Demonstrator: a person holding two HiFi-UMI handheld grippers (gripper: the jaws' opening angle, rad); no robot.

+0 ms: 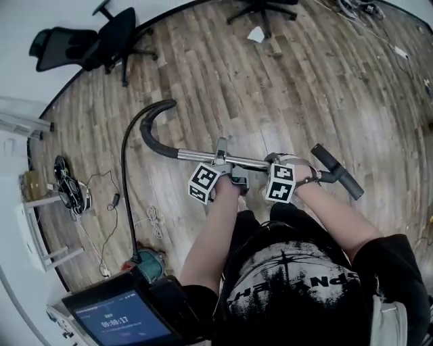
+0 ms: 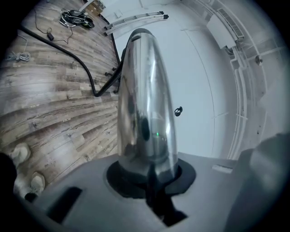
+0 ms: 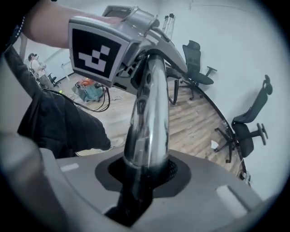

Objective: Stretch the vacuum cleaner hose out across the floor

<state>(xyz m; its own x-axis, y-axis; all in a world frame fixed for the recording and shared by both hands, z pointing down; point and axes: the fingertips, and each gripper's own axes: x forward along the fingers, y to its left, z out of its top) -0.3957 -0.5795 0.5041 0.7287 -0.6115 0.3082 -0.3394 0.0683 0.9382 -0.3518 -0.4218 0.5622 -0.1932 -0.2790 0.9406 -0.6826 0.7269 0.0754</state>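
The vacuum's chrome tube (image 1: 203, 157) hangs level in front of me above the wood floor, with a black handle end (image 1: 336, 171) at its right. The black hose (image 1: 125, 196) curves off the tube's left end and drops to the teal vacuum cleaner (image 1: 150, 265) near my feet. My left gripper (image 1: 220, 161) is shut on the tube near its middle, and my right gripper (image 1: 274, 161) is shut on it just to the right. In the left gripper view the tube (image 2: 145, 99) rises out of the jaws (image 2: 152, 181), with the hose (image 2: 68, 54) beyond. The right gripper (image 3: 140, 176) view shows the tube (image 3: 149, 113) leading to the left gripper's marker cube (image 3: 97, 52).
Black office chairs stand at the far left (image 1: 95, 40) and far middle (image 1: 264, 10). A coil of cables (image 1: 71, 192) and a white rack (image 1: 34, 236) sit at the left wall. A screen (image 1: 115, 317) is at the bottom left. A paper scrap (image 1: 256, 34) lies far off.
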